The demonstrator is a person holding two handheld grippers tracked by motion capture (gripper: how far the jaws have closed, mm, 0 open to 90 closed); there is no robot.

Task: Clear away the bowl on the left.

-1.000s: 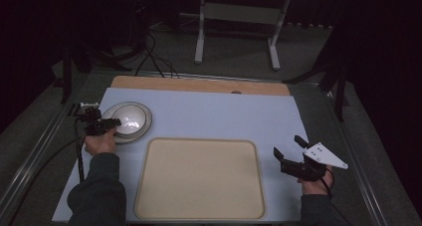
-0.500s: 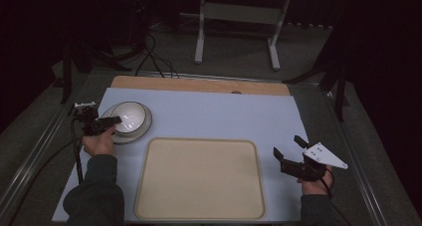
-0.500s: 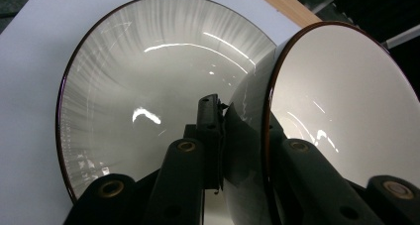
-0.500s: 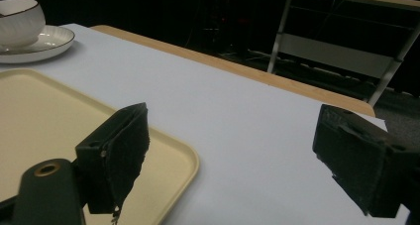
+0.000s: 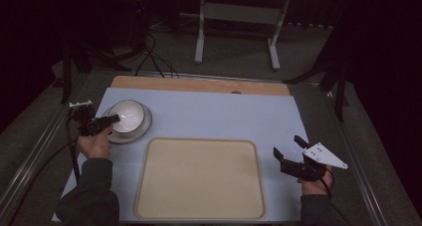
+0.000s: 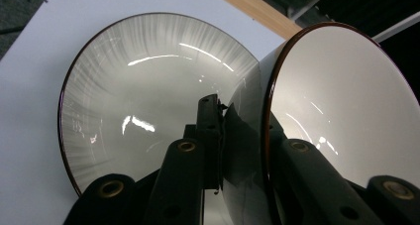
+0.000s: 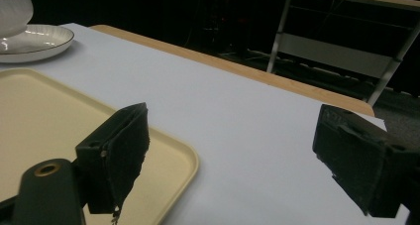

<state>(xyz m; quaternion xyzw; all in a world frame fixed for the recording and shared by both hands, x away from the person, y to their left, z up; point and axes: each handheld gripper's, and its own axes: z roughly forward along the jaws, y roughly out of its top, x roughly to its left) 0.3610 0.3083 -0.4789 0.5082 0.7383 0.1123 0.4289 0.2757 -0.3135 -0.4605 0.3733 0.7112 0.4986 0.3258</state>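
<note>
Left gripper view: the bowl (image 6: 341, 111) at right of frame is seen clamped by its rim in the left hand-held gripper (image 6: 242, 150), tilted over the plate (image 6: 143, 96). With so thin a rim hold, it could slip and strike the plate. The right hand-held gripper (image 5: 291, 159) is held wide, empty, beside the tray (image 5: 199, 181).

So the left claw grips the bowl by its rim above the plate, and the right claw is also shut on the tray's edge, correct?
Not quite. The left claw does grip the bowl by its rim above the plate, but the right claw is open and holds nothing; it hangs beside the tray. The right gripper view shows this.
</note>
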